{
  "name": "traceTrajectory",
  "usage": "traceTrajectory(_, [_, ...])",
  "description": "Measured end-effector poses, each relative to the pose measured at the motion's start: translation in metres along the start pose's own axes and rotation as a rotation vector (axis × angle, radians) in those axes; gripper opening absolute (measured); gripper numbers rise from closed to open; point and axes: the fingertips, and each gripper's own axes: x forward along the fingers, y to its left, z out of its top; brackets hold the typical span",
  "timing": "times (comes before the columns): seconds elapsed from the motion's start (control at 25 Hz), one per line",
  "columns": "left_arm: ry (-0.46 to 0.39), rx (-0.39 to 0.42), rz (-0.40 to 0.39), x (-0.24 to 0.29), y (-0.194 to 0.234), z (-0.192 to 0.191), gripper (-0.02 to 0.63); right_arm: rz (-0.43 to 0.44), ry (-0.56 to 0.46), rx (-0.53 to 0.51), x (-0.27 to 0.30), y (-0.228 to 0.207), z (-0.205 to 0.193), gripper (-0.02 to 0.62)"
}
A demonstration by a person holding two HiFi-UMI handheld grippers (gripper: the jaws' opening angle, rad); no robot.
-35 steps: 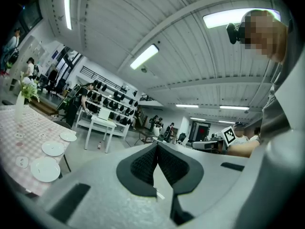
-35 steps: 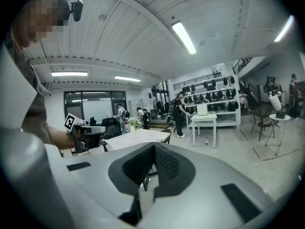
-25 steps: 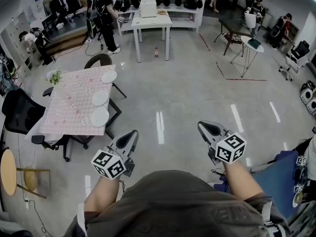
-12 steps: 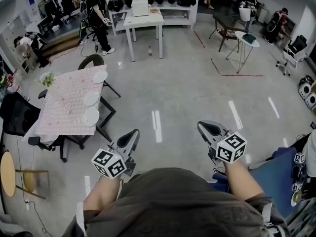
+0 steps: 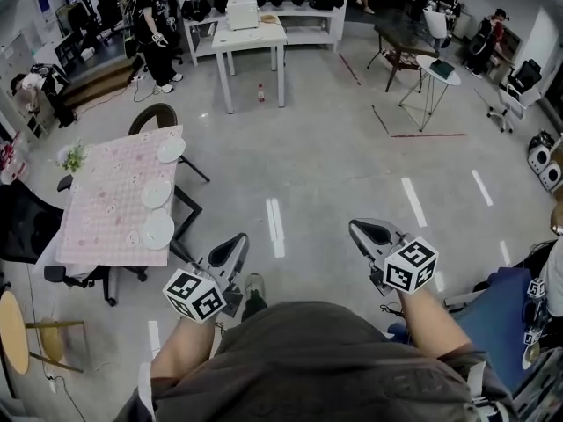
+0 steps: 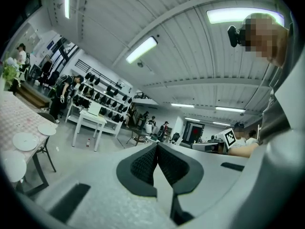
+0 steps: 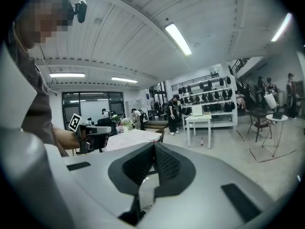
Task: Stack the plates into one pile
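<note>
Three white plates lie apart in a row along the right edge of a table with a pink patterned cloth (image 5: 110,205): a far plate (image 5: 170,150), a middle plate (image 5: 156,193) and a near plate (image 5: 158,231). The left gripper view shows them low at the left, the far plate (image 6: 46,129), the middle plate (image 6: 25,141) and the near plate (image 6: 12,168). My left gripper (image 5: 236,243) is held over the floor to the right of the table, shut and empty. My right gripper (image 5: 356,228) is further right, also shut and empty. Their closed jaws show in the left gripper view (image 6: 156,145) and the right gripper view (image 7: 153,144).
Black chairs (image 5: 31,222) stand around the pink table, one (image 5: 158,112) at its far end. A small plant (image 5: 72,156) sits on the cloth. A white table (image 5: 249,32), shelving and several people are at the back. A blue seat (image 5: 497,310) is at my right.
The pink table and the back of the room have slid left in the head view. A shoe now shows between the grippers. Both grippers keep their place in the view, still shut.
</note>
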Motion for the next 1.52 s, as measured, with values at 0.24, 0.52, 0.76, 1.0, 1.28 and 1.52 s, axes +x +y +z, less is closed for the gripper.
traceTrajectory(0.24, [0.009,-0.013,-0.057,0.045,0.098,0.028,0.005,-0.037,0.006,-0.009,0.097,-0.028,0.029,-0.006])
traceTrajectory(0.52, [0.044,0.015,-0.140,0.096,0.204,0.079,0.005,-0.057,-0.008,-0.020,0.220,-0.055,0.082,-0.006])
traceTrajectory(0.76, [0.066,-0.007,-0.131,0.119,0.271,0.092,0.005,-0.044,0.019,0.016,0.294,-0.076,0.089,-0.006])
traceTrajectory(1.0, [0.087,-0.036,-0.075,0.148,0.303,0.086,0.005,-0.005,0.049,0.027,0.328,-0.112,0.087,-0.006])
traceTrajectory(1.28, [0.055,-0.027,0.039,0.198,0.292,0.087,0.005,0.112,0.050,0.020,0.336,-0.174,0.098,-0.006])
traceTrajectory(1.52, [-0.021,-0.080,0.196,0.219,0.279,0.077,0.005,0.244,0.062,-0.029,0.340,-0.220,0.108,-0.006])
